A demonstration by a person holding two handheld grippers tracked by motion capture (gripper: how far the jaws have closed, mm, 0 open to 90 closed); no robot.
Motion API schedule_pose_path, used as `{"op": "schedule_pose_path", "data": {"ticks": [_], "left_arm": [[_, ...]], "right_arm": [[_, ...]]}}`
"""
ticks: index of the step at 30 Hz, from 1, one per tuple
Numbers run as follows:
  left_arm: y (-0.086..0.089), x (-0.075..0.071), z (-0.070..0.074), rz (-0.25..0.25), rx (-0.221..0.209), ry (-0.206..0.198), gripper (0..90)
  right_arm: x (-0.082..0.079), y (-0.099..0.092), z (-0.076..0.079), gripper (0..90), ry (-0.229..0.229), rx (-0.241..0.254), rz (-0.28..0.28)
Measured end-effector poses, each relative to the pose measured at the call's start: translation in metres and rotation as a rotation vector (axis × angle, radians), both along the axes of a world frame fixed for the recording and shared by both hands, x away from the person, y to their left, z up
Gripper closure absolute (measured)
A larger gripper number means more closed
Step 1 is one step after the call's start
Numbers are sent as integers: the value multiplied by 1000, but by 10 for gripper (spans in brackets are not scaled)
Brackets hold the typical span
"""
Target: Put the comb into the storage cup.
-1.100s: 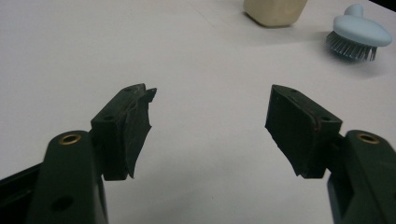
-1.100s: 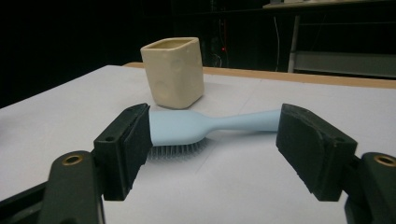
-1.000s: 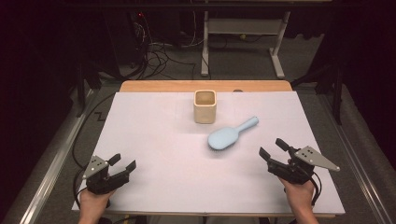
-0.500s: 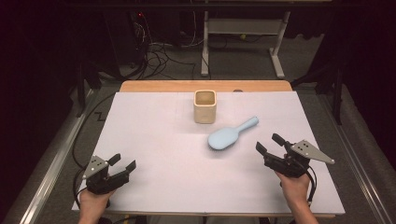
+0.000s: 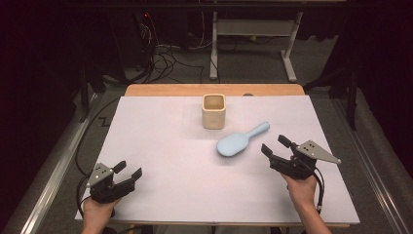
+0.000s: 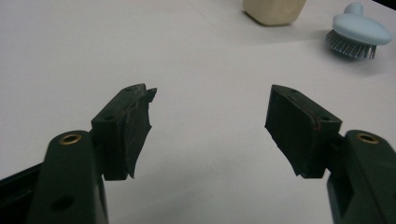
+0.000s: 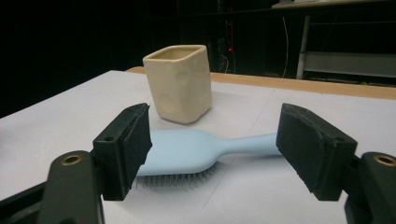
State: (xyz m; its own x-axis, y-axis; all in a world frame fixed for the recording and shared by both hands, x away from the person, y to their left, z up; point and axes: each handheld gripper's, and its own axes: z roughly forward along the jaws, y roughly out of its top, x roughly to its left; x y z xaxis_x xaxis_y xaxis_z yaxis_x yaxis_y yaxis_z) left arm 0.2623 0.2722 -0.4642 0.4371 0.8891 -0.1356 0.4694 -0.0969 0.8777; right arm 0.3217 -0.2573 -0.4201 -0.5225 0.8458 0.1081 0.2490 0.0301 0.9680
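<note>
Pale-blue plastic hairbrush (image 5: 239, 142) lying bristles down on the white table cover (image 5: 160, 141), just in front of and to the right of the cream square cup (image 5: 214, 110), its handle pointing away to the right. Right gripper (image 5: 274, 146) hovers near the brush, jaws apart and empty, lined up on the brush's head and neck in the right gripper view (image 7: 205, 151). Left gripper (image 5: 127, 169) rests well apart at the near left corner, jaws likewise apart and empty. Likely risks: a grip on the smooth, rounded head may slip; a low approach may push the brush against the cup and tip it.
</note>
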Motion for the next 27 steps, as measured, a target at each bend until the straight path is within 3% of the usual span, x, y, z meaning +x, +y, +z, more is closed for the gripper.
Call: {"op": "schedule_pose_path", "data": {"ticks": [27], "left_arm": [[-3,0,0,-16,6,1,313]], "right_arm": [[33,16,2,289,42,0,-5]]}}
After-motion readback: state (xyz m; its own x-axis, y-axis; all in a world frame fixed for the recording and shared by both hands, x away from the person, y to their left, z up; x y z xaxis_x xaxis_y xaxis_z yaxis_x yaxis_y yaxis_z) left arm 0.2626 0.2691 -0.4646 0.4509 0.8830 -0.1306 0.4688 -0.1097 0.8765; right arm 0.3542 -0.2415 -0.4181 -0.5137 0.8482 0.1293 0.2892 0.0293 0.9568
